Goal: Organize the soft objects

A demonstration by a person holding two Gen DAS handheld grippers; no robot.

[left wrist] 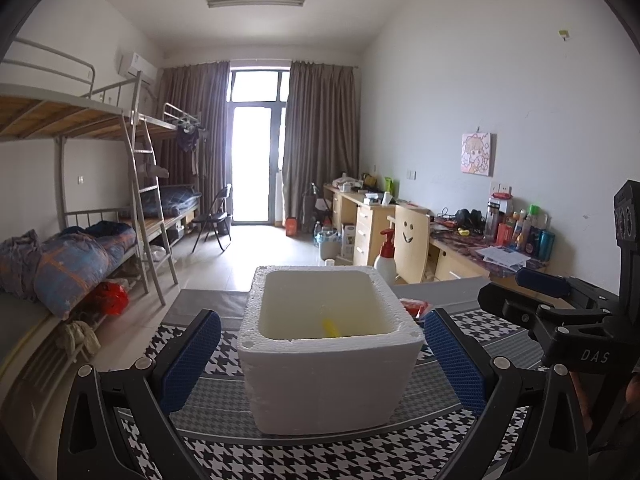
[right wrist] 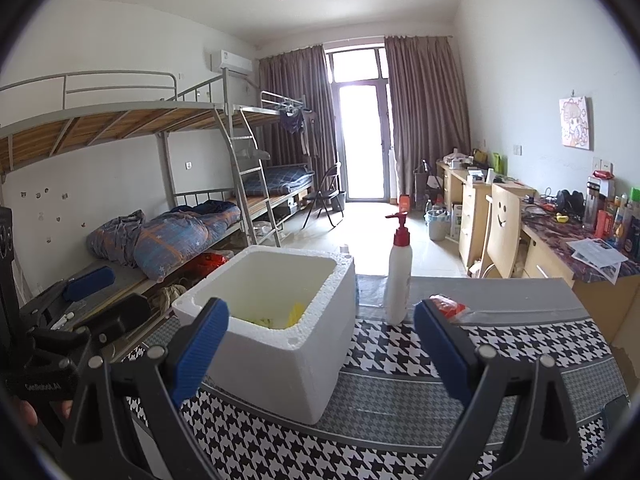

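A white foam box [left wrist: 328, 356] [right wrist: 280, 328] stands open on the houndstooth table cover [left wrist: 304, 456] [right wrist: 392, 432]. Something yellow [left wrist: 332, 328] [right wrist: 294, 314] lies at its bottom, mostly hidden by the wall. My left gripper [left wrist: 322, 354] is open, its blue pads on either side of the box's near wall, not touching. My right gripper [right wrist: 320, 344] is open too, over the box's right corner with nothing between its fingers. A red packet [left wrist: 414, 307] [right wrist: 450, 306] lies on the table right of the box, partly behind a blue pad.
A white pump bottle with a red top [right wrist: 398, 276] [left wrist: 386, 258] stands behind the box. The table's far edge drops to the floor. Bunk beds with bedding [right wrist: 160, 236] line the left; desks and a chair [right wrist: 502, 228] stand on the right.
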